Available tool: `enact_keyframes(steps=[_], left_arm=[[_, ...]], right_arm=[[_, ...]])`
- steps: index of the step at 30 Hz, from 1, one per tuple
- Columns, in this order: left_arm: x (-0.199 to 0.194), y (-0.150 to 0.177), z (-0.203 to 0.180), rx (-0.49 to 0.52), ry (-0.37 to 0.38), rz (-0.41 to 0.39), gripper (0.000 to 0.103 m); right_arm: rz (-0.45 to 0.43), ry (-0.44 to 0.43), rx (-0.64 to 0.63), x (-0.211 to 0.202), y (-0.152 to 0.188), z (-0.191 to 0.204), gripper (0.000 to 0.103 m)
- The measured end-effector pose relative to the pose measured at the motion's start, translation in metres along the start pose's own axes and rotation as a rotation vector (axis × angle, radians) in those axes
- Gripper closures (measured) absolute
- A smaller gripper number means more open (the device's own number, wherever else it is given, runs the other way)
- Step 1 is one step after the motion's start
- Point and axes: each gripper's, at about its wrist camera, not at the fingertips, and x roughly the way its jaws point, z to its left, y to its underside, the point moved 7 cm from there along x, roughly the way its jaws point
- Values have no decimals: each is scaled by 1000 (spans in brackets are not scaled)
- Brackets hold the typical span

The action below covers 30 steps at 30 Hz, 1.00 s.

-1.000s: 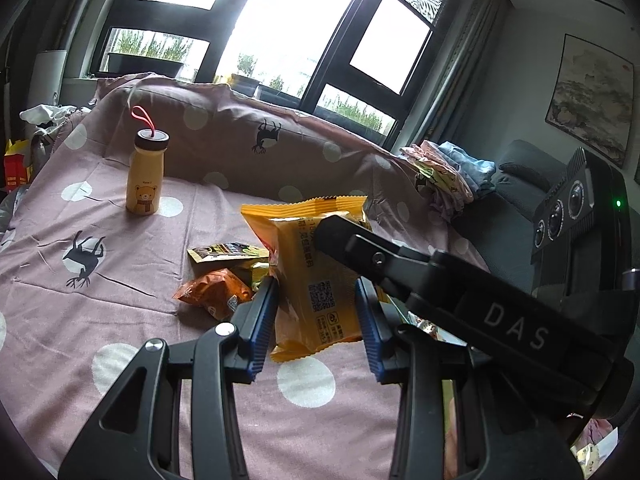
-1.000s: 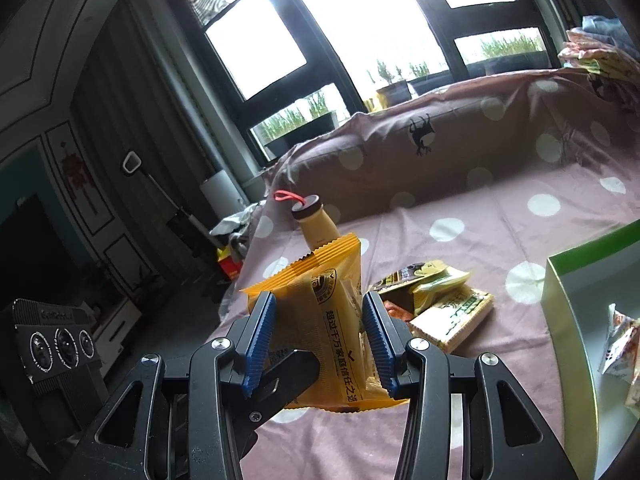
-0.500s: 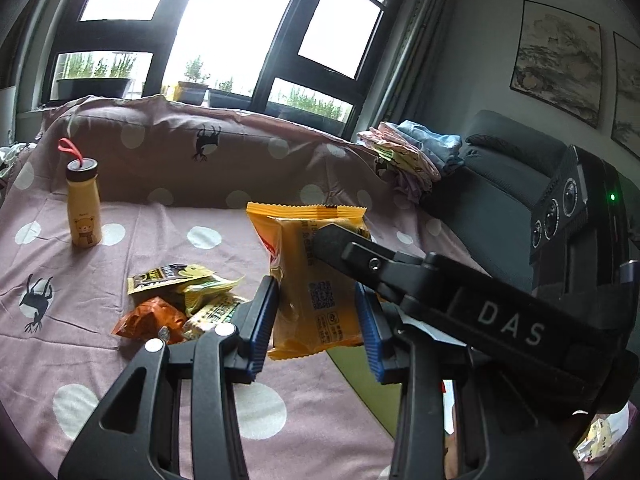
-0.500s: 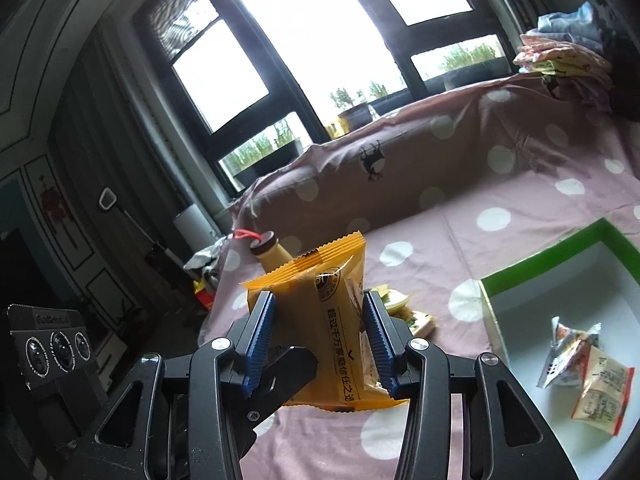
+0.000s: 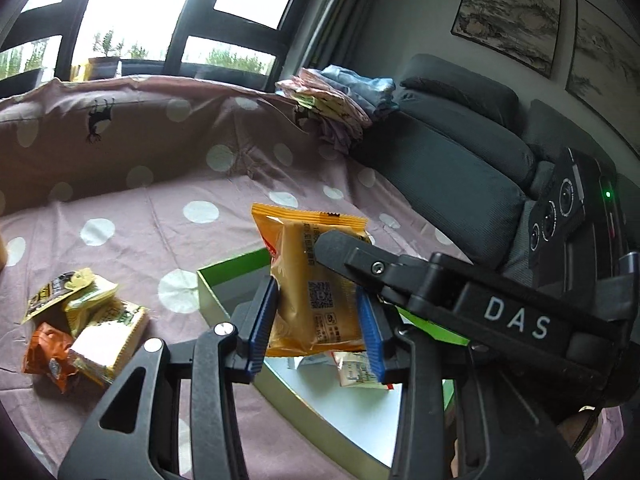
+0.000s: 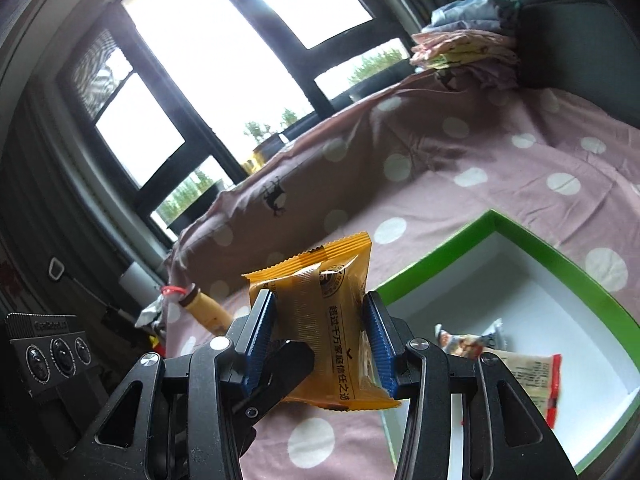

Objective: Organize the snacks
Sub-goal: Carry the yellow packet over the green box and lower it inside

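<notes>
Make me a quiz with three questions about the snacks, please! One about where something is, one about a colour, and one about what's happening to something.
1. Where is the pile of loose snacks?
A) stacked on a chair
B) on the floor
C) on the spotted cloth

2. What colour is the rim of the box?
A) green
B) red
C) blue

3. What is happening to the orange packet?
A) it lies flat on the cloth
B) it is held up in the air
C) it is tucked under a pillow

Answers:
1 C: the pile rests on the cloth, left of the box.
2 A: the box edge is bright green around a white inside.
3 B: the left gripper and the right gripper both pinch it between blue pads, above the cloth.
</notes>
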Motion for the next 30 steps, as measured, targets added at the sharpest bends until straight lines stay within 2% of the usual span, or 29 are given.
enact_keyframes(steps=[8, 12, 20, 30], left_arm=[[39, 5, -20, 5, 90, 103, 65], [62, 11, -25, -9, 145, 205, 65], [82, 23, -31, -19, 168, 289, 65], [95, 31, -32, -33, 161, 354, 65]], right_arm=[[-2, 116, 98, -9, -6, -45, 54], [29, 193, 166, -8, -3, -67, 54], [69, 256, 257, -7, 3, -98, 54], [100, 286, 305, -1, 9, -112, 54]])
